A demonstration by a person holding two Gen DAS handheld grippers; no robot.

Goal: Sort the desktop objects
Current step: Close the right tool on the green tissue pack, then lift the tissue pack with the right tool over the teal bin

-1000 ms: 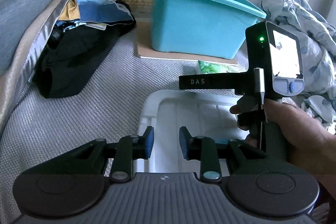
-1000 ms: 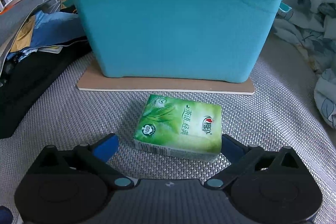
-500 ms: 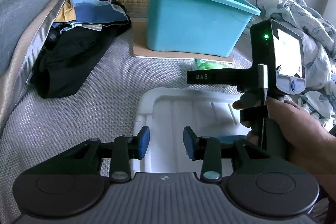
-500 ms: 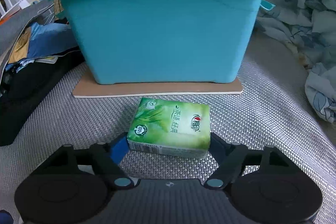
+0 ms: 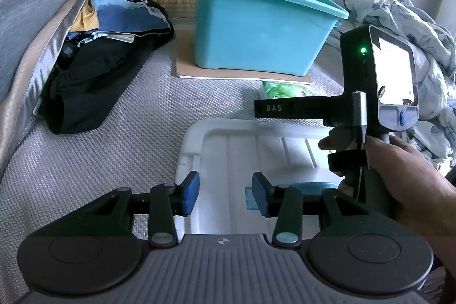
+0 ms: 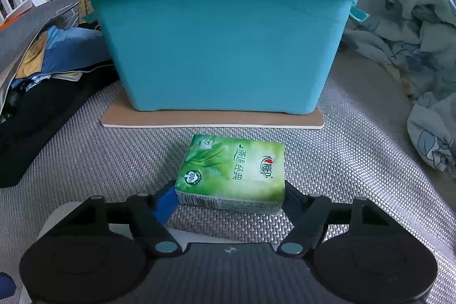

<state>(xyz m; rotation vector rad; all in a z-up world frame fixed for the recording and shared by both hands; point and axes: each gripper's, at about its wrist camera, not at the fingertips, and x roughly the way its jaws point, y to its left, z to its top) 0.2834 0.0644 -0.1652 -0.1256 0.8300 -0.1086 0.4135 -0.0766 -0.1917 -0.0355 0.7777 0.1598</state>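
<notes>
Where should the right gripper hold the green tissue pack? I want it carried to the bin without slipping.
Grip the tissue pack across its two short ends, coming from its near long edge. It lies flat, and the right gripper already has a finger against each end.
</notes>
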